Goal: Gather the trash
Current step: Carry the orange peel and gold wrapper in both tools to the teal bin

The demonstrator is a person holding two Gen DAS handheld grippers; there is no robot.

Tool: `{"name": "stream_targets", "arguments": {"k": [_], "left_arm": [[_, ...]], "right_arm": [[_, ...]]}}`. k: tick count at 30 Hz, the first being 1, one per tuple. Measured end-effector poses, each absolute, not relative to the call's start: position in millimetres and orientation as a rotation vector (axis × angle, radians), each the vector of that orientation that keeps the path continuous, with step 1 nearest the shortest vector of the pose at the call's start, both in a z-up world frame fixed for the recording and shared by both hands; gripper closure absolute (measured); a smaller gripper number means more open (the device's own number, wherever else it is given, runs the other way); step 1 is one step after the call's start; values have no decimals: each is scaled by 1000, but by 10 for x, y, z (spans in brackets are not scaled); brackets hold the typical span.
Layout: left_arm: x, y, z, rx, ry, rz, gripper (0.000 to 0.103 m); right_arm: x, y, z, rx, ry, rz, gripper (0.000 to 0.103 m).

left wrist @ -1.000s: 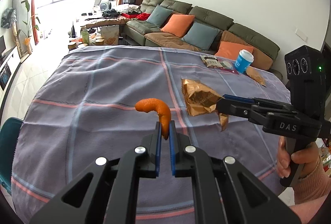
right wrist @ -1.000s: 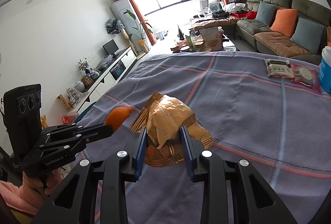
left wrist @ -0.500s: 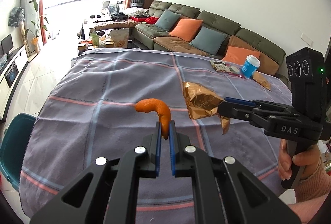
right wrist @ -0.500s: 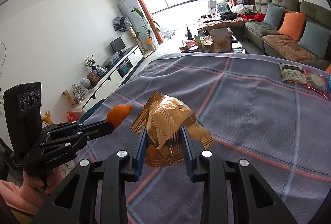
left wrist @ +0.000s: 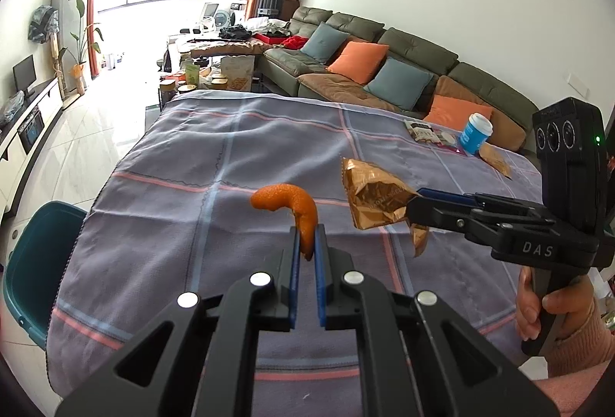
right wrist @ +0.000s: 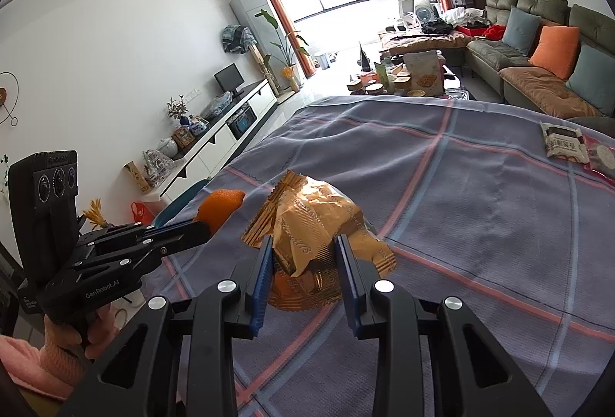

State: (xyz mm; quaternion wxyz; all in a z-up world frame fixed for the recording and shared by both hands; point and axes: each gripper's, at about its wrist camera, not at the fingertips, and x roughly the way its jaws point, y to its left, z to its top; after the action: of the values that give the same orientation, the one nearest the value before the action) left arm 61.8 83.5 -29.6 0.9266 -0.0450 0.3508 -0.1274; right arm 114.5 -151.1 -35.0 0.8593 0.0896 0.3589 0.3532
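Note:
My left gripper is shut on a curled orange peel and holds it above the grey plaid tablecloth. My right gripper is shut on a crumpled gold foil wrapper, also held above the cloth. In the left wrist view the wrapper hangs from the right gripper at the right. In the right wrist view the peel sticks out of the left gripper at the left.
At the table's far right lie snack packets, a blue paper cup and a brown wrapper. A teal chair stands at the table's left edge. A green sofa and a cluttered coffee table lie beyond.
Both grippers have drawn back and up from the table with their loads still held. More of the floor and room shows; the far items look smaller.

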Motion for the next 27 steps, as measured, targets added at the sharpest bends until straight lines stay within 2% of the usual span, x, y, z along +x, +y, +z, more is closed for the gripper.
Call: {"name": "stream_targets", "arguments": {"k": [27], "left_arm": [[522, 1196, -254, -105, 706, -153, 94]], "right_arm": [[1191, -1134, -327, 171, 759, 825, 71]]}}
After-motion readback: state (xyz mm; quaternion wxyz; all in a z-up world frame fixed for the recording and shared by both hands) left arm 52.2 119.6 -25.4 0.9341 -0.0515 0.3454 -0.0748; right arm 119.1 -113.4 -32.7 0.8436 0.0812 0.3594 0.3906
